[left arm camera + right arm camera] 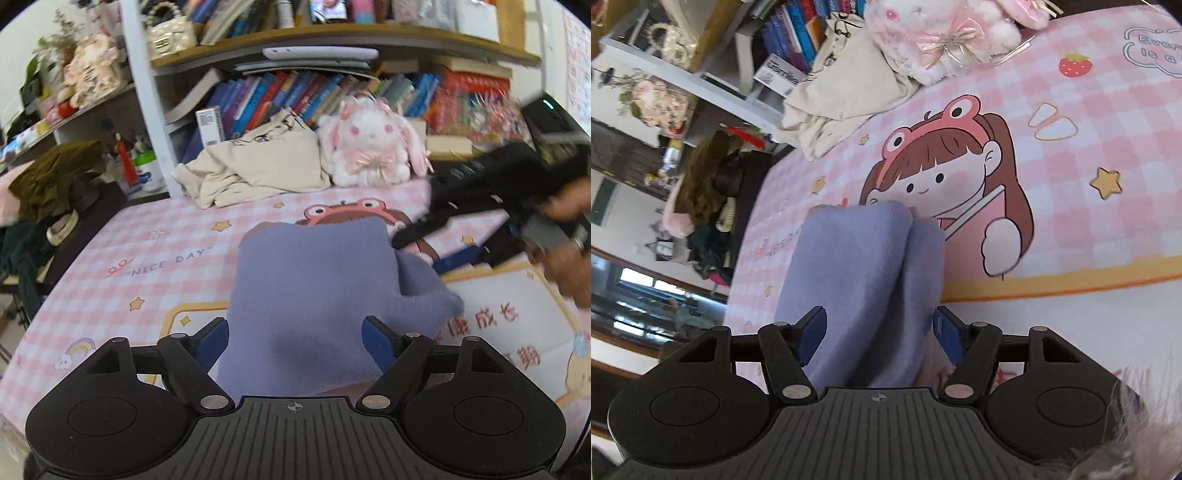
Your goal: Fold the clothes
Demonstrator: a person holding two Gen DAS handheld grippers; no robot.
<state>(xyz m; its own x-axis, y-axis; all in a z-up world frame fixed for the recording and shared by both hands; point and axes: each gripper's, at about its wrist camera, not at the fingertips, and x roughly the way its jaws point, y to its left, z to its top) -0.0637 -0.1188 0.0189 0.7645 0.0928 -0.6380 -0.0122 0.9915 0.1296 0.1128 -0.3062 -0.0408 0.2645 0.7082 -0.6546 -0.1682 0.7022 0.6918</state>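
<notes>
Lilac garment [306, 288] between both grippers' parted fingers [214, 338].

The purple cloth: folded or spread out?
Folded. The purple cloth shows two stacked layers meeting at a rounded crease, forming a narrow bundle.

Right gripper [879, 332] spread wide, lavender garment [864, 280] between its fingers — folded, on pink checked mat [1071, 147]

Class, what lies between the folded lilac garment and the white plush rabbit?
Only bare pink checked cloth with a cartoon girl print separates the folded lilac garment from the white plush rabbit, per the right wrist view.
</notes>
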